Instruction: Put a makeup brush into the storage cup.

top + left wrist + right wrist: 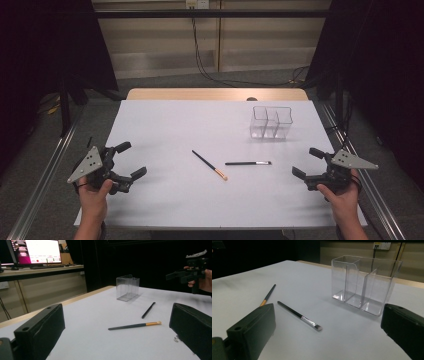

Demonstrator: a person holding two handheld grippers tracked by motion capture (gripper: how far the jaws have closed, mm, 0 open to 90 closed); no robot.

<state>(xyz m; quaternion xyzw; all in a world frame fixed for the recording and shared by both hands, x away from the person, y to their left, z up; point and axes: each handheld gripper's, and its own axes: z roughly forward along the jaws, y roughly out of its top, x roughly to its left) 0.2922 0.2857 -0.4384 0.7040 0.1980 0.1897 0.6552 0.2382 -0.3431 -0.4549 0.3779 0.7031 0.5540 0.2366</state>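
I'm holding the left gripper [131, 160] and right gripper [305, 162] wide open and empty at the table's [165, 125] side edges, while the orange-tipped brush [210, 165] and silver-ferruled brush [248, 163] are lying between them, just short of the clear organizer [270, 122].

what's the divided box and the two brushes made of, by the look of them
Divided box: likely clear acrylic, glossy; the table shows through. Orange-banded brush: dark matte handle, plastic or wood, with an orange ferrule. Silver-banded brush: glossy black handle, shiny metal-looking ferrule.
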